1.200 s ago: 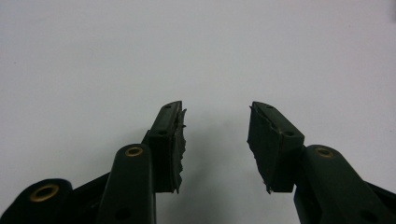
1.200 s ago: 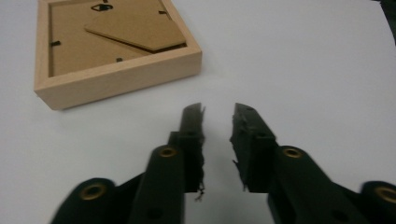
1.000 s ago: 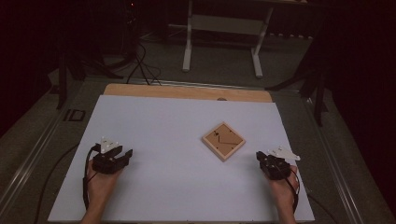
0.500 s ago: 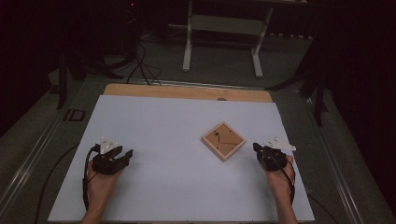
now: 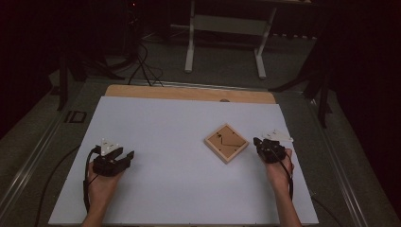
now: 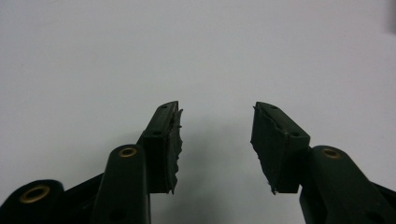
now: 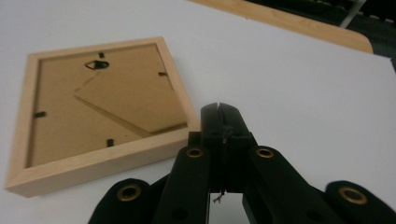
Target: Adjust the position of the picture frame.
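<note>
The right gripper (image 5: 258, 142) has moved in toward the picture frame (image 5: 226, 142); its jaws are shut, empty, with the tips just beside the frame's near edge, so contact looks imminent. The left gripper (image 5: 128, 156) idles with its jaws apart, having opened slightly, holding nothing. The white table (image 5: 165, 123) gives open room all round.
</note>
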The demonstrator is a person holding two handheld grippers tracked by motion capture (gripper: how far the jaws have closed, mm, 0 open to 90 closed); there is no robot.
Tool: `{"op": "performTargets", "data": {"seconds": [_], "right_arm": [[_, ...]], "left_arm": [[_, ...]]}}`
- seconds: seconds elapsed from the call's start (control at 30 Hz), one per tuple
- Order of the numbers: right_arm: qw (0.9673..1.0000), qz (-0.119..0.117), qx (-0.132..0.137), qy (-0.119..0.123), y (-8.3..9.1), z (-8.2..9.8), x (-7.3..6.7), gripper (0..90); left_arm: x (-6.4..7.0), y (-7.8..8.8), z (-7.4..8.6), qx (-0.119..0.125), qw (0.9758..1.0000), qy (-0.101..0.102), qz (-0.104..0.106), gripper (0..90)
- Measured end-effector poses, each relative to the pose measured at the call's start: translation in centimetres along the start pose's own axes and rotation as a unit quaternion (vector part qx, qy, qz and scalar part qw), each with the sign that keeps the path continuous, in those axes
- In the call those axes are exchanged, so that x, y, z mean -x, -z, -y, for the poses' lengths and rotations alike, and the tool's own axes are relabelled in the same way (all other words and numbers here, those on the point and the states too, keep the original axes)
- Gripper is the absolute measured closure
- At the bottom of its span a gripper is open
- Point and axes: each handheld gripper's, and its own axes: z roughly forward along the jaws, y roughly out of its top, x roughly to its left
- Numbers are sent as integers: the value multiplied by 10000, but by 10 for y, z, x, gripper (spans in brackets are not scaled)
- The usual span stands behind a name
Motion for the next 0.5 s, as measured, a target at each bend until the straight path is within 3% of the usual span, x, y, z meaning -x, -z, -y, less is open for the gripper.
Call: {"op": "performTargets", "data": {"seconds": [0.37, 0.5], "right_arm": [[9999, -75, -126, 16, -17, 1, 0, 898], [9996, -161, -121, -202, -25, 0, 2, 898]], "left_arm": [[1, -1, 0, -10, 10000, -36, -9, 515], [1, -2, 0, -23, 10000, -54, -6, 515]]}}
